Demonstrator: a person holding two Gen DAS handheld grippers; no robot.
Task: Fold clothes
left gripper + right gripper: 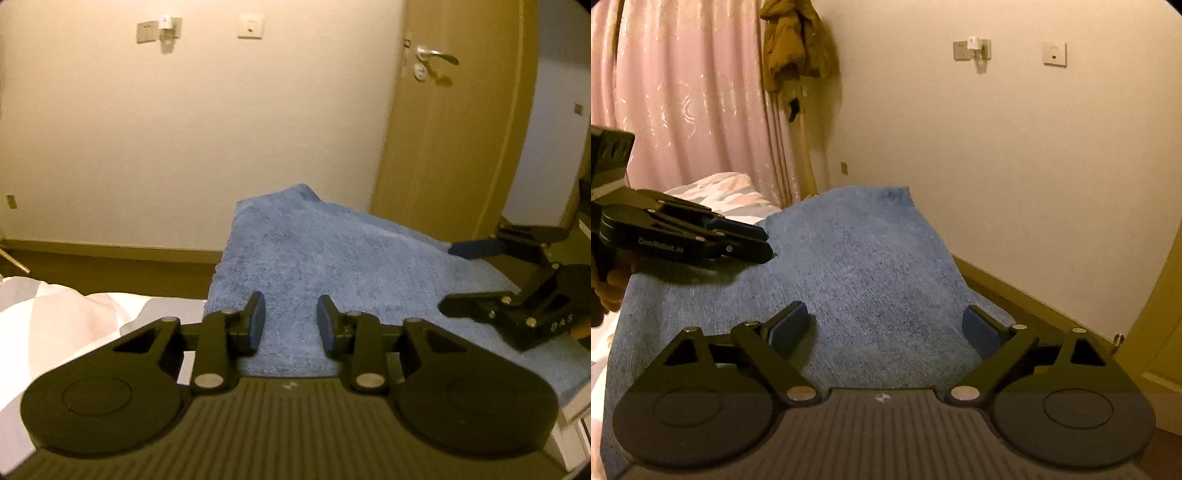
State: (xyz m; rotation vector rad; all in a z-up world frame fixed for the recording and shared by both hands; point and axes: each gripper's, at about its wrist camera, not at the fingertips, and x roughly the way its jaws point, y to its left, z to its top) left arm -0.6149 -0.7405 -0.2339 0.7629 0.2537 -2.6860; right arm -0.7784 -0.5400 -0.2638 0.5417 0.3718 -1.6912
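The black two-finger left gripper (290,319) fills the foreground of its own view, jaws spread with a moderate gap and nothing between them, hovering level just above the blue terry-cloth garment (317,254). The black two-finger right gripper (886,328) has its jaws spread wider, also empty, its blue pads (790,326) low over the same blue fabric (857,266).

The garment lies on the bed with the pale patterned cover (55,325), draped over the bed's far edge; its long axis runs away from both cameras, narrowing to a raised corner pointing towards the cream wall (184,129).

The left view alone shows the tan wooden door (454,129) beyond the bed's right side. Only the right view shows the pink curtain (683,92) and the brown hanging coat (794,44).
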